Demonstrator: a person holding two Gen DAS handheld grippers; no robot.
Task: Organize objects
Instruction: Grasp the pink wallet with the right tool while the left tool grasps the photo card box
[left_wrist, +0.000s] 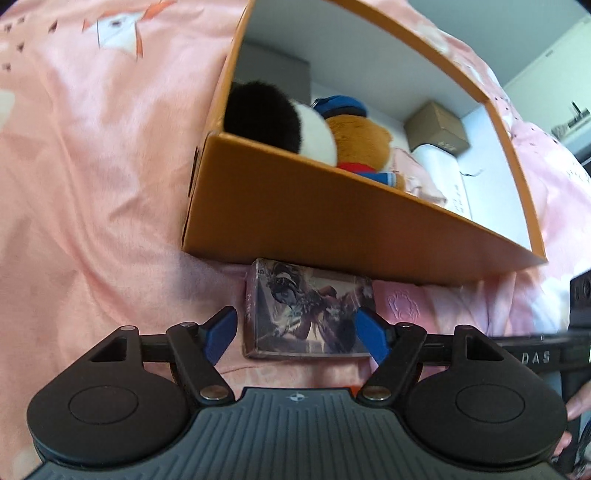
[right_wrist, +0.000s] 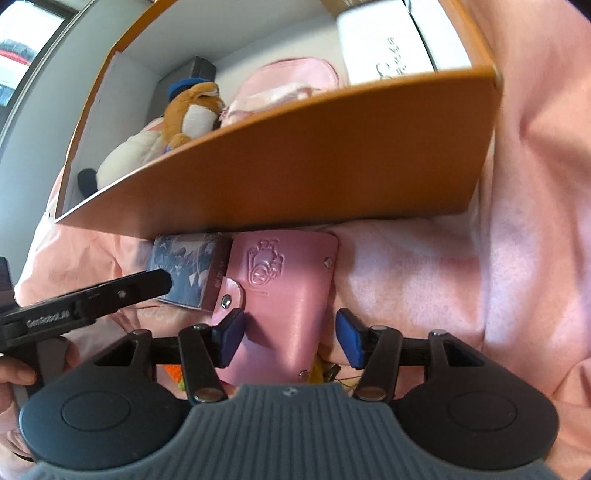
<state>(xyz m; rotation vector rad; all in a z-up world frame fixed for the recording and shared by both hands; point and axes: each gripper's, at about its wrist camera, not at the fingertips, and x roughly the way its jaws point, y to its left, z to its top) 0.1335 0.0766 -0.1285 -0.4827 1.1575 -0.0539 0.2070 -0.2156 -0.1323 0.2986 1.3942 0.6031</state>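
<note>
A small picture-printed box (left_wrist: 308, 314) lies on the pink bedsheet just in front of the orange box (left_wrist: 332, 218). My left gripper (left_wrist: 295, 330) is open with a blue finger on either side of it. In the right wrist view a pink leather card holder (right_wrist: 284, 306) lies beside the picture box (right_wrist: 184, 269). My right gripper (right_wrist: 290, 338) is open and straddles the card holder. The orange box (right_wrist: 332, 155) holds a brown plush bear (left_wrist: 354, 144), a black-and-white plush (left_wrist: 280, 122), a pink pouch (right_wrist: 288, 85) and a white box (right_wrist: 384, 44).
The pink sheet (left_wrist: 92, 184) is wrinkled all around. A brown carton (left_wrist: 436, 129) and a grey block (left_wrist: 273, 70) sit in the orange box. The left gripper's arm (right_wrist: 92, 295) crosses the right wrist view. Small orange and yellow items (right_wrist: 177, 373) lie under the right gripper.
</note>
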